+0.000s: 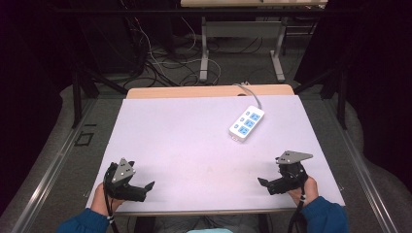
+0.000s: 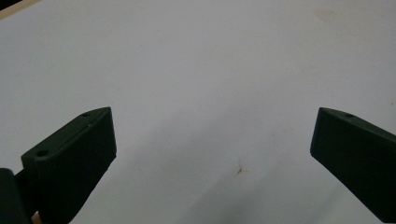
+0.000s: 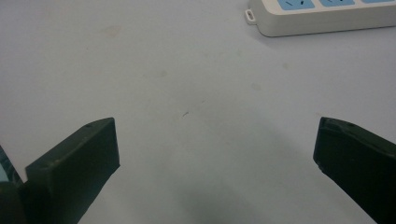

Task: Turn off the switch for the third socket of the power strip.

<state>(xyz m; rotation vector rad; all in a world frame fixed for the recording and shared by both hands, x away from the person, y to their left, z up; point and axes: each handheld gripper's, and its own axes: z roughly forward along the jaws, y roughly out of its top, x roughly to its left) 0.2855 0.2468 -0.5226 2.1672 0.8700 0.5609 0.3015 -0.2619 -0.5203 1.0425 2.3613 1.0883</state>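
A: We hold the left gripper [image 1: 145, 187] and the right gripper [image 1: 264, 183] low over the table [image 1: 175, 131], each near its own front corner, tips turned inward toward each other. Both sets of jaws stand wide apart with only bare white surface between them.

B: The power strip [image 1: 247, 123] lies ahead of the right gripper and a little to its inner side, well apart from it. Nothing stands between.

A: Its long axis runs diagonally, the near end toward us and leftward, the far end to the back right, where its cable [image 1: 250, 92] leaves over the table's far edge. Blue sockets face up.

B: In the right gripper view, we see the strip's near end [image 3: 322, 16] beyond the jaws.
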